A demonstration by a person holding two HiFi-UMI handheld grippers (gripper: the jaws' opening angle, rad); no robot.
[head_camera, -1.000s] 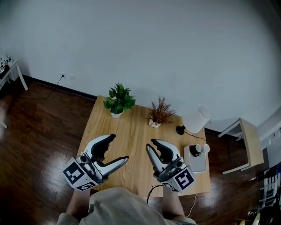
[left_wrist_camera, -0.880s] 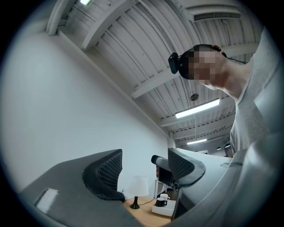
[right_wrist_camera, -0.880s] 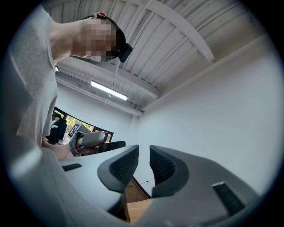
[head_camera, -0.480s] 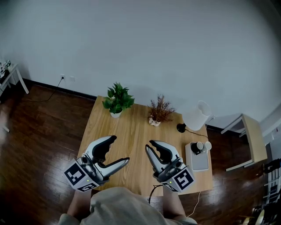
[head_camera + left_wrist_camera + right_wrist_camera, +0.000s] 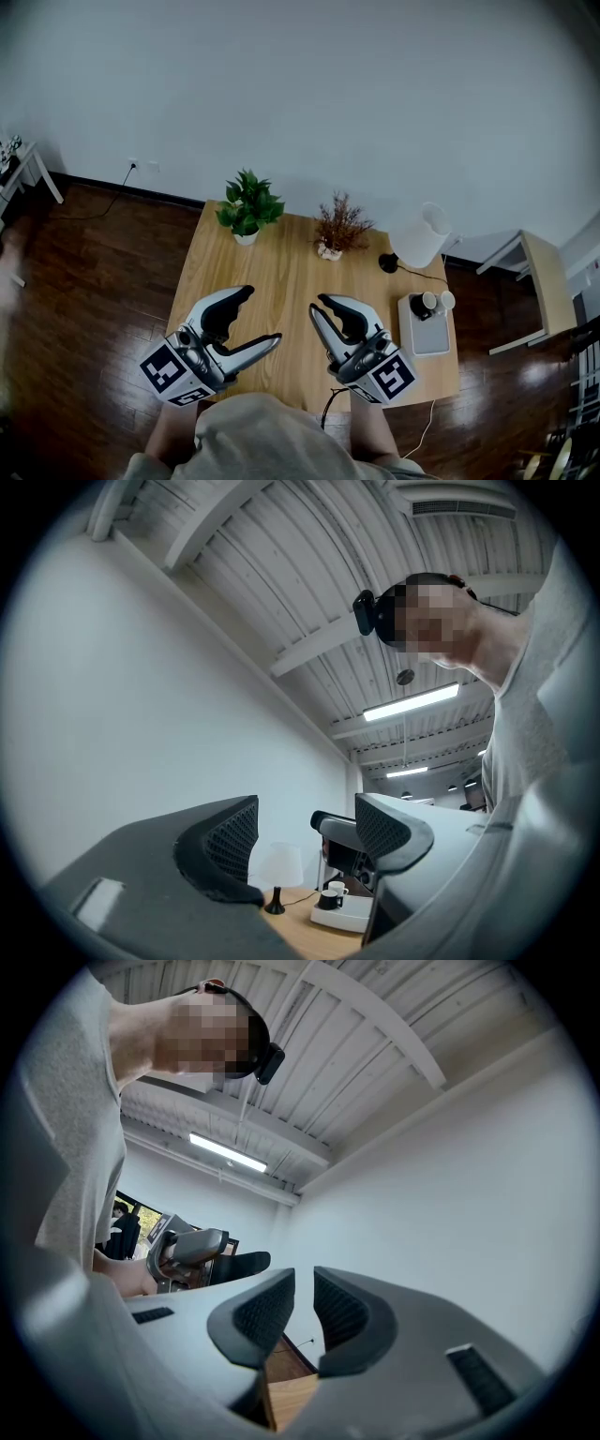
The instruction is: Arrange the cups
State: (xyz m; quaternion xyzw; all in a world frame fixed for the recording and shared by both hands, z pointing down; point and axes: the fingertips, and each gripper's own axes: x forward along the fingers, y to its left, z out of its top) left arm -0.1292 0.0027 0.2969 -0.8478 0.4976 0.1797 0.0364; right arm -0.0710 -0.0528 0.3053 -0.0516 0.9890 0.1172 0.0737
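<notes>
Nearest of all, the left claw (image 5: pixel 261 315) was held released over the near part of the wooden table (image 5: pixel 272 267). Its jaws were spread wide and nothing was gripped between the pads; only far-off things were framed in the gap. Just beside it, the right claw (image 5: pixel 317 306) was held clenched and empty, its ribbed pads all but closed on each other with nothing caught between them. Well beyond the right claw and off to its outer side, a pale tray (image 5: pixel 429 339) was seen near the table's edge, and the cups were found on it. A dark cup (image 5: pixel 328 899) and a white cup (image 5: pixel 338 889) stood upright at the tray's far end, touching or just beside one another. From the head view a further white rim seemed to be set next to them, though it was too small for the count to be settled. Neither claw was near the cups, and no cup was carried. Such a scene could be fitted to cups already gathered on the tray as wanted, or equally to cups waiting there to be set out elsewhere; which one could not be decided, so the remaining work was left unjudged. Farther off than the tray, a white-shaded lamp (image 5: pixel 419 239) was seen. Past both claws, at the table's far edge, a dried sprig (image 5: pixel 339 225) and a green plant (image 5: pixel 246 204) were placed.
</notes>
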